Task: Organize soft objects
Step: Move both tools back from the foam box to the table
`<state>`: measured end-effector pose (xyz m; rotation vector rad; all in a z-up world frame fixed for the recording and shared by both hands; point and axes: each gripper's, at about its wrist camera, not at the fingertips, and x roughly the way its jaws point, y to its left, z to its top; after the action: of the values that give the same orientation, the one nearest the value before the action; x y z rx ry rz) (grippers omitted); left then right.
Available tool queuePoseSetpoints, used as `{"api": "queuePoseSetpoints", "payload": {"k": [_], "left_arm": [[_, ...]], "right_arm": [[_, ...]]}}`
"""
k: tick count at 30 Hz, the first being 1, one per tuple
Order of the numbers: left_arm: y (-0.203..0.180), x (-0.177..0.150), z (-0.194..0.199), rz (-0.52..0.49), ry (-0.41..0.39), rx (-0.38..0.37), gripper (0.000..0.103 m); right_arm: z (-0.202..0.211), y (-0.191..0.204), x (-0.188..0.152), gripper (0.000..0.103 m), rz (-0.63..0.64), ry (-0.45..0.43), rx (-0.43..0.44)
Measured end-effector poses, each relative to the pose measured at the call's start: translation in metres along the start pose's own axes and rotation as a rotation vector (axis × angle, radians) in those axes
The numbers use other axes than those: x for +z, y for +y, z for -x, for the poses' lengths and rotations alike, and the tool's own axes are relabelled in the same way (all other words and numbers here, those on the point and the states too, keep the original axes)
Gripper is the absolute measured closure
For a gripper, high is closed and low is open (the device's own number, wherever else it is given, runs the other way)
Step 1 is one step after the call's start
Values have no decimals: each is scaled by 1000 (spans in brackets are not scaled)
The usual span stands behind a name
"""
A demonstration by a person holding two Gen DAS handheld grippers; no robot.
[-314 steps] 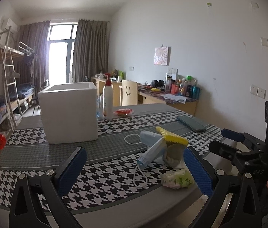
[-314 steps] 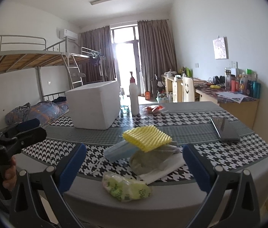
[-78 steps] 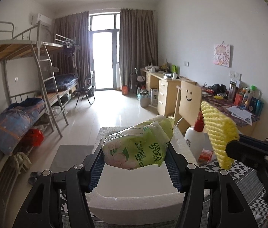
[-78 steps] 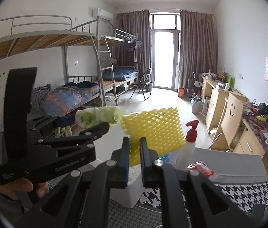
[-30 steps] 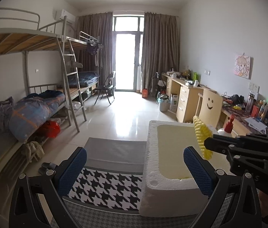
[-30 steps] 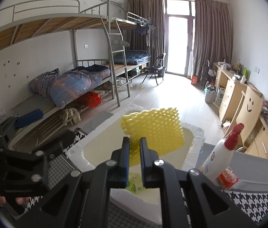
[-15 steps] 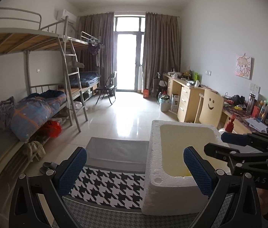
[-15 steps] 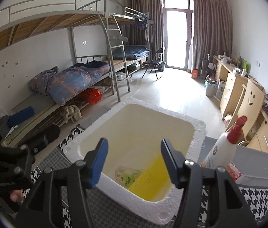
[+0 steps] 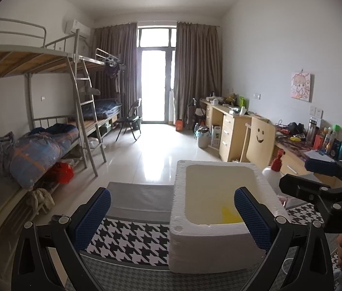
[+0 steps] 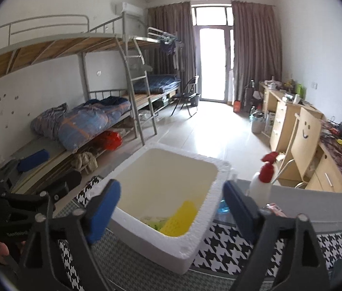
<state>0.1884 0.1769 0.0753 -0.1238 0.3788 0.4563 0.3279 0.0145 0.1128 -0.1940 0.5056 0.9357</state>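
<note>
A: What is the white box (image 10: 161, 223) made of?

B: Foam, by the grainy, crumbly rim; thick walls, rounded corners, smooth pale inside. It stands on the worktop (image 10: 224, 245), whose cloth is part black-and-white houndstooth, part fine grey weave.

A: And inside the box?

B: A yellow foam net (image 10: 179, 219) with a ribbed, honeycomb surface leans against the wall nearest the spray bottle (image 10: 262, 181). Beside it, toward the box's middle, lies a crinkly green-printed packet (image 10: 152, 220), mostly hidden by the rim. From the left wrist only a yellow corner (image 9: 229, 214) shows.

A: The tools?

B: The right tool (image 10: 171, 208) has just been opening; its blue ribbed pads stand wide, spanning the box's near corner, nothing between them but the box below. The left tool (image 9: 171, 215) is spread as wide, empty, over the box's opposite edge.

A: Anything unclear?

B: A blue thing (image 10: 223, 207) behind the box, beside the bottle, is cut off by the right tool's pad.
</note>
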Motion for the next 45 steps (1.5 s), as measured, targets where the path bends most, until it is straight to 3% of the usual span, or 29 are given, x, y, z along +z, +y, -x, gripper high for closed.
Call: {"api": "queuePoseSetpoints", "payload": {"k": [29,45], "left_arm": [[-53,-16,69,-67,-66,-141,1],[-79,-42,88,-88,-65,-226,1]], "right_arm": [[89,-16,-40,6,-20,-126,-47],[120,-34,-73,6,-49,-171,-108]]}}
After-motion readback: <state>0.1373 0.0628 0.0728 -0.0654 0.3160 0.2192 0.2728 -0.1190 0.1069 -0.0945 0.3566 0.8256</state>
